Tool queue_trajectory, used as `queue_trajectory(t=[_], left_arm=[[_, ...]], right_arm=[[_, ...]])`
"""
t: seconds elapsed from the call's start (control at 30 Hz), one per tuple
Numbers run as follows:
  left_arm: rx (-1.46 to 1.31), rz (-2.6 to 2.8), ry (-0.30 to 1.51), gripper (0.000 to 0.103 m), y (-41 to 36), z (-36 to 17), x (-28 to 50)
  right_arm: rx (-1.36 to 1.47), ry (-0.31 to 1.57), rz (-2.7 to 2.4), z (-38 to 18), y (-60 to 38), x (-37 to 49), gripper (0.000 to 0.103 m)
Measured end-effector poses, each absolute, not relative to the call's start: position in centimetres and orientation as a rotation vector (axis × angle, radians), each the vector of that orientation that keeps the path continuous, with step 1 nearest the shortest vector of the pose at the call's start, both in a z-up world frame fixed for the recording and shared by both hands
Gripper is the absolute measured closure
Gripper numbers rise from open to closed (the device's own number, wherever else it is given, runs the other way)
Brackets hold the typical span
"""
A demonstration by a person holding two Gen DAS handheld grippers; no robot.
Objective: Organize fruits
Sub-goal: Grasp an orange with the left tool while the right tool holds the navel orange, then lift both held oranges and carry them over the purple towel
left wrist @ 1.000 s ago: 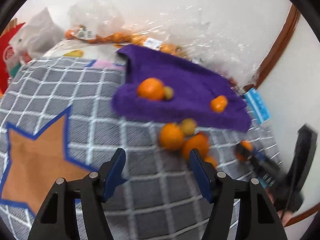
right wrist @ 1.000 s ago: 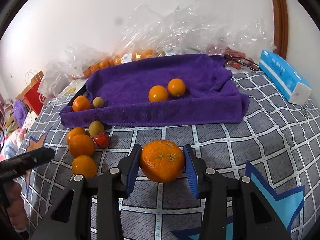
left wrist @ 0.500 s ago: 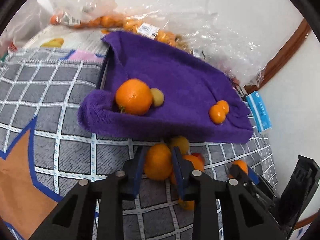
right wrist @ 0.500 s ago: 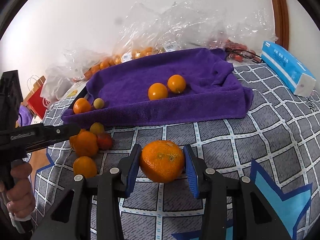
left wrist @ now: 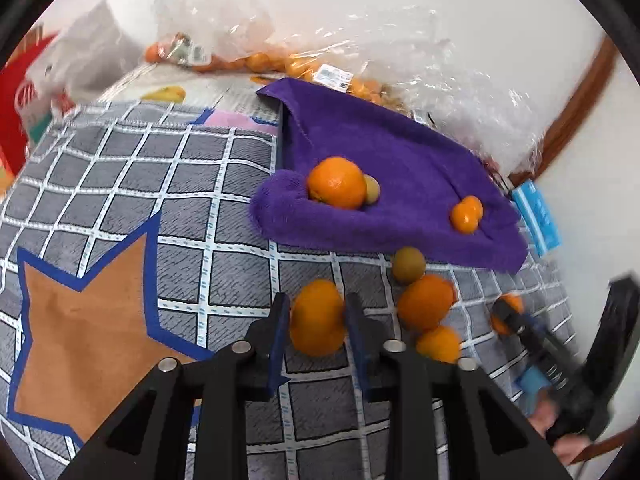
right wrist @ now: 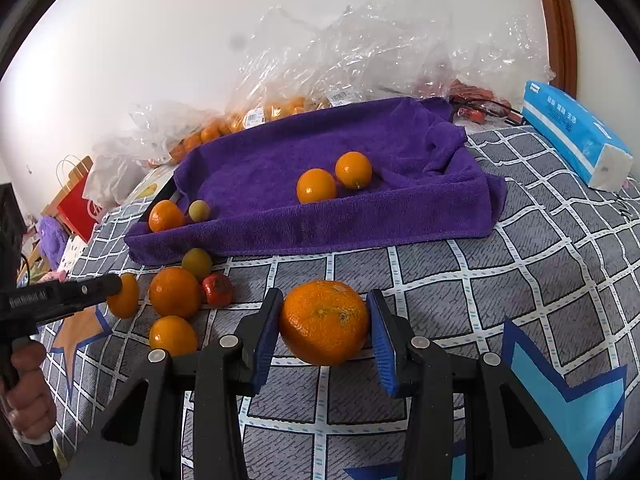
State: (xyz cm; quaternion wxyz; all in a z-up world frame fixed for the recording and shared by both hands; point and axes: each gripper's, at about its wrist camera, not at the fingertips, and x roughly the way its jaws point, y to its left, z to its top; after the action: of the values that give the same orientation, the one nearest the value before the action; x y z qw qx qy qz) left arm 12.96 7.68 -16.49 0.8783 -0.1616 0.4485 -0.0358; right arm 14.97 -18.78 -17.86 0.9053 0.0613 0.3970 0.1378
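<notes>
My left gripper (left wrist: 316, 326) is shut on an orange (left wrist: 318, 322) and holds it just above the checked blanket. My right gripper (right wrist: 324, 326) is shut on a large orange (right wrist: 324, 322) in front of the purple towel-lined tray (right wrist: 360, 232). The tray holds two small oranges (right wrist: 316, 185) on the right, and an orange (right wrist: 166, 216) with a small yellow-green fruit (right wrist: 199, 211) at its left corner. Loose oranges (right wrist: 175, 292), a yellow-green fruit (right wrist: 197, 263) and a red fruit (right wrist: 217, 290) lie on the blanket before the tray. The left gripper also shows in the right wrist view (right wrist: 116, 286).
Clear plastic bags with oranges (right wrist: 280, 108) lie behind the tray against the wall. A blue tissue pack (right wrist: 576, 136) lies at the right. A red paper bag (right wrist: 76, 204) stands at the far left. The blanket (left wrist: 120, 200) has a star pattern.
The left gripper closed on an orange from the loose pile and pulled back with it. The right gripper keeps its large orange, nearly still.
</notes>
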Motion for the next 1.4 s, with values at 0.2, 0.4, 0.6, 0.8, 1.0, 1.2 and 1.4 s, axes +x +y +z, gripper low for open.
queue_trajectory(t=[0.2,0.4,0.6,0.8,1.0,1.2,1.4], left_arm=[[-0.26,-0.06,0.876,0.072,6.3,-17.8,12.7],[-0.32,-0.113,0.852,0.072,7.1,-17.9,11.8],[-0.403,-0.099,0.829,0.072,8.1,-18.1,11.7],[-0.436,-0.082,0.819,0.072,8.7,-18.2,11.6],[-0.416,-0.074,0.808,0.073,8.6,-17.9,11.5],[-0.405,-0.069,0.772,0.072,8.6,-17.4,10.9],[-0.383,-0.052,0.736,0.072,8.4,-16.7,10.3]], right_arm=[[0.128,0.812,0.278,-17.8,-18.8,14.8,0.06],[0.138,0.806,0.271,-17.7,-19.1,14.7,0.06],[0.129,0.792,0.267,-17.5,-19.0,14.4,0.06],[0.095,0.788,0.256,-17.4,-18.5,14.2,0.06],[0.106,0.775,0.265,-17.3,-18.7,14.0,0.06],[0.118,0.772,0.261,-17.2,-18.9,14.0,0.06],[0.138,0.76,0.245,-17.1,-19.2,13.8,0.06]])
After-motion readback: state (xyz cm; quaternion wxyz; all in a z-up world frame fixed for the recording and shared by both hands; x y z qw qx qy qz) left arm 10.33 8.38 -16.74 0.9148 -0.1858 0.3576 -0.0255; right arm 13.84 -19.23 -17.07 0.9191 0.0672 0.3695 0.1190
